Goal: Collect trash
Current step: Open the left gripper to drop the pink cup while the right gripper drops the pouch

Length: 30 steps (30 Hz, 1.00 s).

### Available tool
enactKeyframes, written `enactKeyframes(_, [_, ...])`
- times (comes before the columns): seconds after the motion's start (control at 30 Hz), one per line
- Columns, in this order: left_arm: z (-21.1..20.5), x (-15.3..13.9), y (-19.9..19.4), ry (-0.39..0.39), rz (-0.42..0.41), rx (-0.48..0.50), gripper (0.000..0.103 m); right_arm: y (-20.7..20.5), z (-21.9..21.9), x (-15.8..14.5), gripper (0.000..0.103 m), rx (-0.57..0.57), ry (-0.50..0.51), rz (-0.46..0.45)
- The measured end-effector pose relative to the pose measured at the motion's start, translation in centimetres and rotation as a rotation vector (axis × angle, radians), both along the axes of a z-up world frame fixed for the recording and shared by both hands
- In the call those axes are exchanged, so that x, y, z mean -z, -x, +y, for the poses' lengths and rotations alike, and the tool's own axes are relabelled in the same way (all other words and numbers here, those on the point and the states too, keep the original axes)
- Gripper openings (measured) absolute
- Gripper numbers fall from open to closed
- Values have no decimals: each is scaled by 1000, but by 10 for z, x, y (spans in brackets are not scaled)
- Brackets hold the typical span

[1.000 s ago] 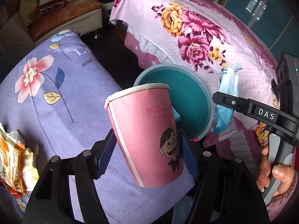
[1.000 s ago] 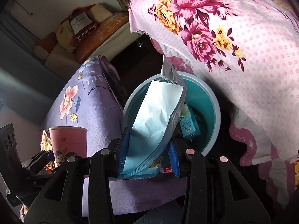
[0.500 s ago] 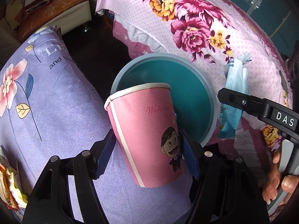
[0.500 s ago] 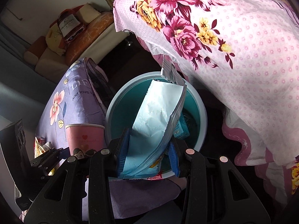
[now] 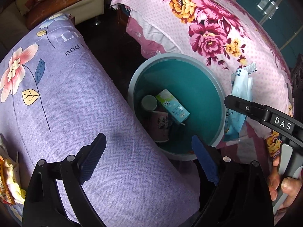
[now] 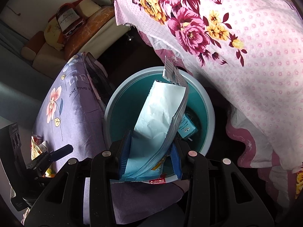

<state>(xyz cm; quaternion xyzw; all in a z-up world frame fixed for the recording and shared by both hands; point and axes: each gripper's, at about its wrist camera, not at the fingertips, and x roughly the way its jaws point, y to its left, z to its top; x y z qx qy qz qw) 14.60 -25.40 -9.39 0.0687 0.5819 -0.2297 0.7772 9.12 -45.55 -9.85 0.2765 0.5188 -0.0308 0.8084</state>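
Left wrist view: the left claw (image 5: 149,157) points steeply down beside the bin (image 5: 219,94), its jaws opening with nothing between them; one blue pad sits over the purple flowered cloth (image 5: 75,104), the other over the bin's near rim. Just ahead of the fingertips, at the bottom of the teal bin, lie a pink paper cup (image 5: 160,125) on its side, a small green-and-white carton (image 5: 172,106) and a round pale object (image 5: 149,102) that is probably a lid or a second cup. The empty, widening jaws directly above this litter suggest a release over the bin. To the right of the claw, the right claw's black arm crosses the frame with a pale blue wrapper (image 5: 238,102) hanging from it beyond the bin's rim, over the pink flowered cloth (image 5: 236,37); a hand (image 5: 282,183) grips the handle. More wrappers (image 5: 9,179) lie at the far left edge, uncollected. Right wrist view: the right claw (image 6: 149,157) is clamped on the pale blue wrapper, which stands up from between the pads with its torn top leaning over the bin's mouth, seemingly held there for dropping. Beyond the fingertips a blue carton (image 6: 186,127) rests inside the bin. The left claw appears low at the left.
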Motion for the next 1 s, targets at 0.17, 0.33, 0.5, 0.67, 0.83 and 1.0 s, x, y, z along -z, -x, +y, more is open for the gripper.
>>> enactKeyframes(0.17, [20, -1, -4, 35, 16, -43, 93, -5, 6, 2, 37, -10, 11, 16])
enactKeyframes(0.33, [33, -1, -3, 61, 29, -65, 93, -11, 15, 4, 45, -20, 7, 43])
enactKeyframes(0.5, [44, -3, 2, 79, 38, -70, 94, -11, 24, 4, 68, -21, 13, 61])
enactKeyframes(0.67, [56, -10, 7, 100, 28, -84, 94, -9, 35, -1, 73, -30, 20, 69])
enactKeyframes(0.83, [75, -20, 16, 117, 9, -105, 95, -7, 51, -8, 76, -47, 24, 68])
enactKeyframes(1.0, [102, -30, 26, 130, -14, -149, 95, -7, 79, -20, 77, -99, 35, 60])
